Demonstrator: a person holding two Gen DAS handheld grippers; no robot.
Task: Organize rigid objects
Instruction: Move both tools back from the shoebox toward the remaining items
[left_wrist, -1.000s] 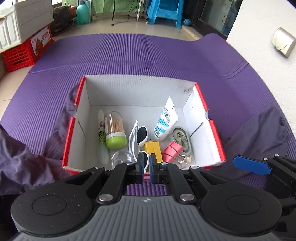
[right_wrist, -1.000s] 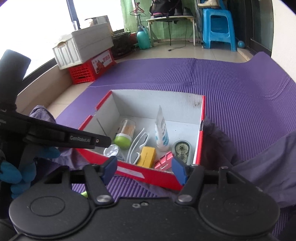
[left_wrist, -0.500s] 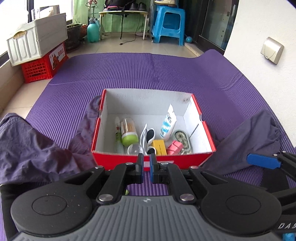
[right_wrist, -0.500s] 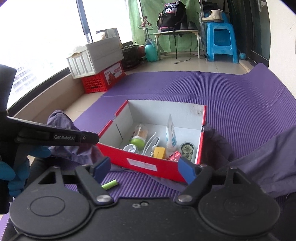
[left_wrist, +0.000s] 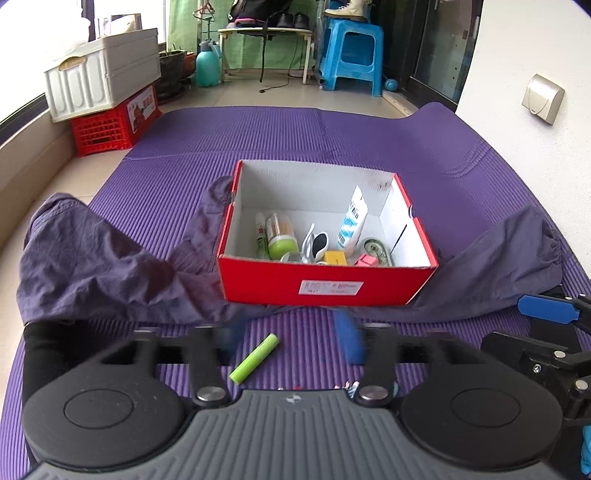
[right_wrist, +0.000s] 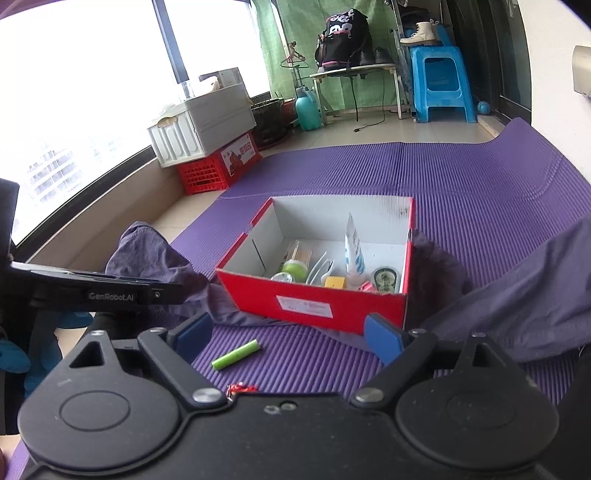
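Left wrist view: ribbed purple foam mat (left_wrist: 369, 147) on a tiled floor. Red cardboard box (left_wrist: 325, 286), white inside, open top, rectangular, sits mid-mat. Crumpled grey-purple cloth (left_wrist: 103, 269) bunches at both sides of the box and runs under its front edge. In the box: clear jar w/ green cap (left_wrist: 281, 240), slim tube (left_wrist: 261, 236) left of it, white sunglasses (left_wrist: 317, 245), white-blue tube (left_wrist: 352, 223) leaning upright, yellow block (left_wrist: 334, 257), pink clips (left_wrist: 366, 260), round tape dispenser (left_wrist: 376, 251) by the right wall. Green cylinder (left_wrist: 254, 357), smooth, battery-shaped, lies loose on the mat in front of the box, tilted. Left gripper (left_wrist: 291, 341) hangs over the mat near it; blue pads blurred, jaws opening, nothing held btwn them. Right gripper's blue pad shows at the right edge.

Right wrist view: same box (right_wrist: 314, 301), near wall w/ white label. Cylinder (right_wrist: 236, 354) on the mat btwn box front and right gripper (right_wrist: 288, 338), just beside the left pad. Jaws wide and opening, empty. Small red trinket (right_wrist: 240, 388) at the gripper body's edge. Left gripper's black arm crosses at left, partly hiding the cloth (right_wrist: 155, 254). Behind: white crate (right_wrist: 201, 125) on red crate (right_wrist: 218, 166), blue stool (right_wrist: 439, 85).
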